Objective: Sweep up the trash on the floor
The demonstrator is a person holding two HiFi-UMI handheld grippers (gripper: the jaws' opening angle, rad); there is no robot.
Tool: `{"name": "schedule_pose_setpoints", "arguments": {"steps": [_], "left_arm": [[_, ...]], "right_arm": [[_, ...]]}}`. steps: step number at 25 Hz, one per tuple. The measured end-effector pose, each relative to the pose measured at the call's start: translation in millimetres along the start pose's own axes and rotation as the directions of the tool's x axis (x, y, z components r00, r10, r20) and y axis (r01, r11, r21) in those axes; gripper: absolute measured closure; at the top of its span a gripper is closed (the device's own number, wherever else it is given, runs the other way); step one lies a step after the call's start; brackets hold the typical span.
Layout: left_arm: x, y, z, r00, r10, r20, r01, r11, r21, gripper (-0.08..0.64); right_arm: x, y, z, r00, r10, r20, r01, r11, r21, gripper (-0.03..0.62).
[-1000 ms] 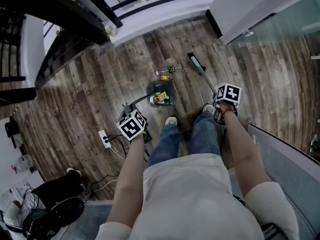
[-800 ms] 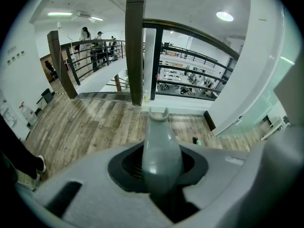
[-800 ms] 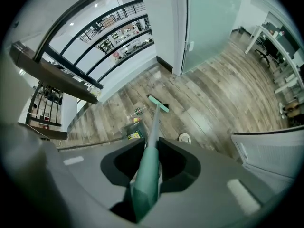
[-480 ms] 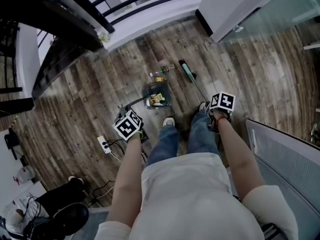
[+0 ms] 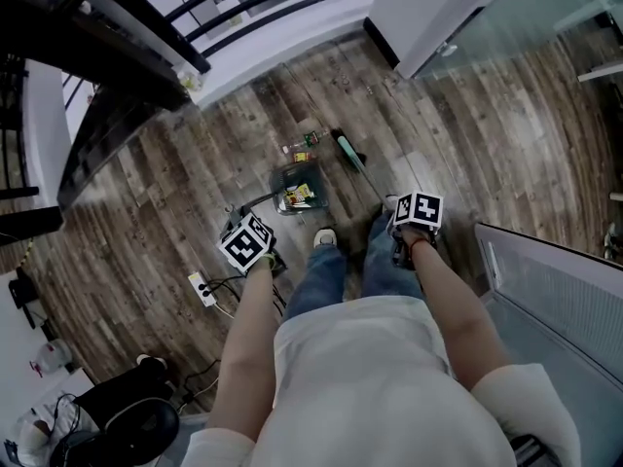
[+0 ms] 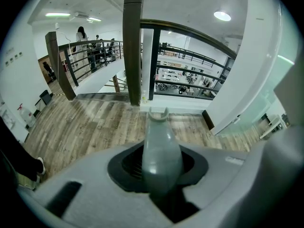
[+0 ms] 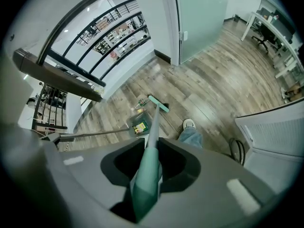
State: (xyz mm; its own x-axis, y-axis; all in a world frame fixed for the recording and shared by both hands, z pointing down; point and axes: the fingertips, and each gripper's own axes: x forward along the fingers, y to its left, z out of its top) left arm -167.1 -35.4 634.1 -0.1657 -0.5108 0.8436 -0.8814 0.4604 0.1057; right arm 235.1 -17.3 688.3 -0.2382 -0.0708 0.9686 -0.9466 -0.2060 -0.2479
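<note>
A grey dustpan (image 5: 299, 191) lies on the wood floor with a yellow packet inside it. Its long handle runs back to my left gripper (image 5: 255, 248), which is shut on the grey handle end (image 6: 160, 146). Loose trash (image 5: 304, 144), a small bottle and wrappers, lies just beyond the pan. The green broom head (image 5: 348, 148) rests on the floor right of that trash. The broom's green handle (image 7: 148, 172) leads up into my right gripper (image 5: 409, 226), shut on it. In the right gripper view the broom head (image 7: 158, 103), dustpan (image 7: 139, 126) and trash (image 7: 139, 103) lie ahead.
A white power strip (image 5: 201, 288) with cables lies by my left foot. Dark railings (image 5: 117, 37) border the floor at the back left, a white wall and glass panel (image 5: 467, 17) at the back right. A white unit (image 5: 555, 290) stands at the right, a black chair (image 5: 117, 421) at lower left.
The head view has swung, so everything sits lower and further left. The right gripper came in slightly, and the broom head now lies a little closer to the loose trash.
</note>
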Motion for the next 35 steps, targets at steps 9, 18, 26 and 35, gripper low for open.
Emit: {"name": "schedule_pose_setpoints", "arguments": {"steps": [9, 18, 26, 35], "left_arm": [[0, -17, -6, 0.999, -0.042, -0.003, 0.042, 0.998, 0.052, 0.456], [-2, -30, -13, 0.999, -0.053, 0.002, 0.053, 0.996, 0.071, 0.456], [-3, -30, -11, 0.999, -0.053, 0.001, 0.053, 0.996, 0.069, 0.454], [-5, -26, -15, 0.999, -0.035, 0.005, 0.035, 0.996, 0.084, 0.459]], "right_arm": [[-1, 17, -37, 0.997, 0.078, -0.023, -0.075, 0.991, 0.111, 0.499], [-1, 43, -70, 0.983, 0.167, -0.077, -0.149, 0.968, 0.200, 0.499], [-11, 64, -87, 0.965, 0.238, -0.110, -0.211, 0.954, 0.212, 0.499], [-33, 56, -81, 0.952, 0.293, -0.085, -0.269, 0.937, 0.222, 0.499]]}}
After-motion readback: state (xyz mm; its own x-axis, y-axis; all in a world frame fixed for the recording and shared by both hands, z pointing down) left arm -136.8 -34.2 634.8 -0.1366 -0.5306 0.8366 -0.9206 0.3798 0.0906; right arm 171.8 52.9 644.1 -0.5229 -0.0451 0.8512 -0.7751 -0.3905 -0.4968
